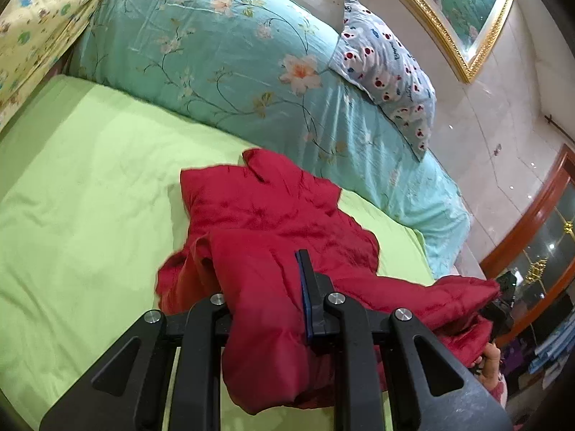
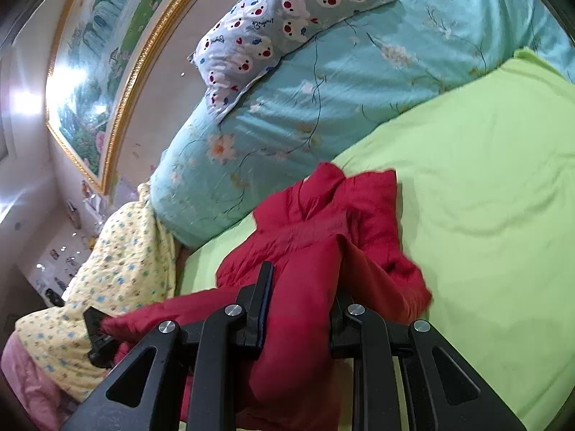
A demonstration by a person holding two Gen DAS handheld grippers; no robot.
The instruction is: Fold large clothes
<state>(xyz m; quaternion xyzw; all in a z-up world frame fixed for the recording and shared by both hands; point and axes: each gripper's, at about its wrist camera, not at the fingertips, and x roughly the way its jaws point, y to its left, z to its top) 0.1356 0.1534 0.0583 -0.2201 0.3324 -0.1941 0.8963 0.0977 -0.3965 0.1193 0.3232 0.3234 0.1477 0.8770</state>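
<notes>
A red padded jacket (image 1: 273, 215) lies crumpled on the green bed sheet (image 1: 79, 186). My left gripper (image 1: 266, 287) is shut on a bunched fold of the jacket; its left finger is hidden under the cloth. In the right wrist view the same red jacket (image 2: 316, 230) lies on the sheet (image 2: 485, 179), and my right gripper (image 2: 302, 298) is shut on another thick fold of it. The right gripper also shows at the far right of the left wrist view (image 1: 503, 298), and the left gripper shows at the lower left of the right wrist view (image 2: 97, 334), each holding one end of the jacket.
A rolled teal floral quilt (image 1: 230, 57) lies along the far side of the bed, with a bear-print pillow (image 1: 384, 72) on it. A yellow floral blanket (image 2: 122, 273) hangs at the bed's end. A gold-framed picture (image 1: 460, 18) hangs on the wall.
</notes>
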